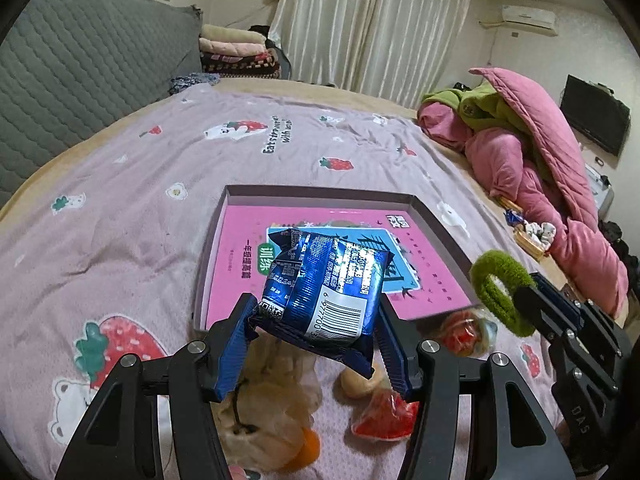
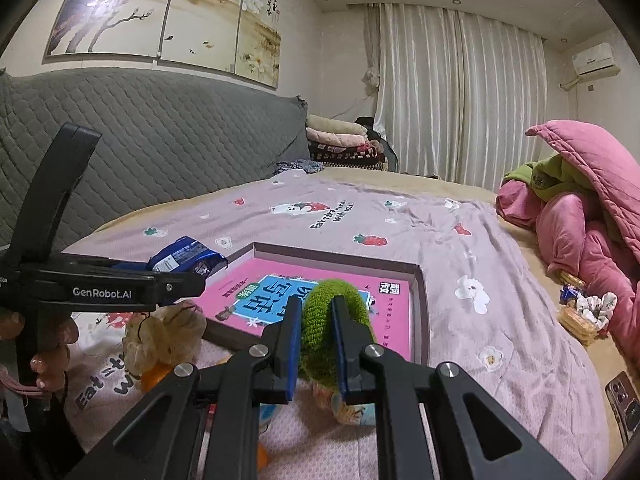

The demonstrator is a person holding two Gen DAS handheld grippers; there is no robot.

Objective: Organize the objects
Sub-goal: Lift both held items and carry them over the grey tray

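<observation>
Left claw [image 1: 316, 320] grips blue snack packet [image 1: 324, 284]; right claw [image 2: 316, 344] pinches green scrunchie [image 2: 336, 320].

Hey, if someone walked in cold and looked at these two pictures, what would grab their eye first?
Probably the shiny blue snack packet, held in the air by the left gripper near the shallow box on the bed. Next, the fuzzy green hair tie pinched in the right gripper, also by the box, which holds a bright pink book. Off to the right, a heap of pink quilts sits at the bed's edge.
</observation>
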